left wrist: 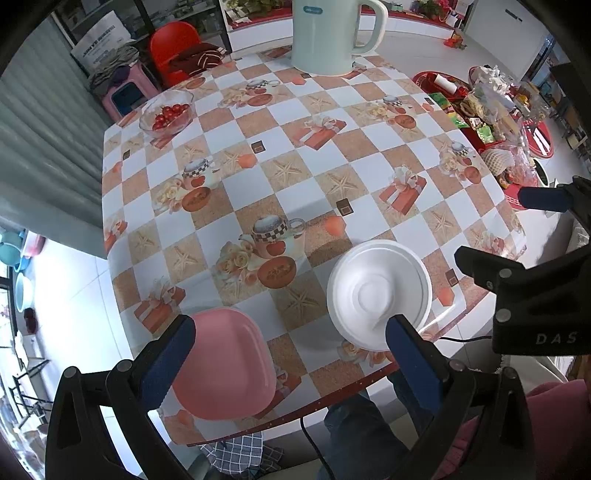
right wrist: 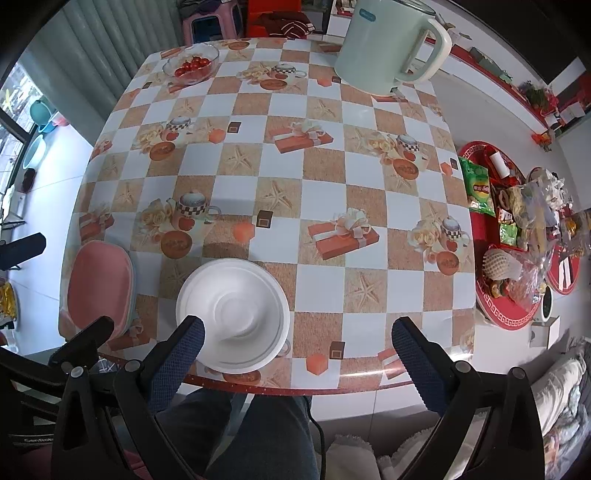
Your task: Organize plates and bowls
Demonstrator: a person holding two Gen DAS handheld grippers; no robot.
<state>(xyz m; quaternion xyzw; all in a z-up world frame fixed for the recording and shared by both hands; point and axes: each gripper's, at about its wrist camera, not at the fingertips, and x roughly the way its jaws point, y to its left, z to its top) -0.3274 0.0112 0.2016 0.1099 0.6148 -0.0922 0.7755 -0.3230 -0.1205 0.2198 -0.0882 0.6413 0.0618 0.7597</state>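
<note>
While you hold the left tool (left wrist: 290, 334) above the near edge of the counter (left wrist: 332, 155), its left wrist view shows both blue pads spread wide apart with nothing between them. A pink plate (left wrist: 225, 365) lies flat on the checkered cloth near the left pad, close to the counter's near edge, and a white bowl (left wrist: 378, 291) sits upright to its right, partly behind the right pad; the two are apart. Farther back you see a glass bowl of cherry tomatoes (left wrist: 167, 112) near the far left corner and a pale green kettle (left wrist: 328, 35) at the far edge. Your right tool (left wrist: 543, 199) shows at the right side of this view, one blue pad visible. From the right wrist view, your right tool (right wrist: 297, 332) is likewise wide open and empty, poised over the near edge. Its left pad overlaps the near rim of the white bowl (right wrist: 232, 314) in the picture; you cannot tell whether it touches. The pink plate (right wrist: 99, 284) rests to the left of the bowl, by the counter's left edge, and looks like a stack with a pale rim showing beneath. The tomato bowl (right wrist: 192, 66) and kettle (right wrist: 388, 48) stand at the far side, and a red tray of snacks (right wrist: 506, 236) sits off the counter's right side.
</note>
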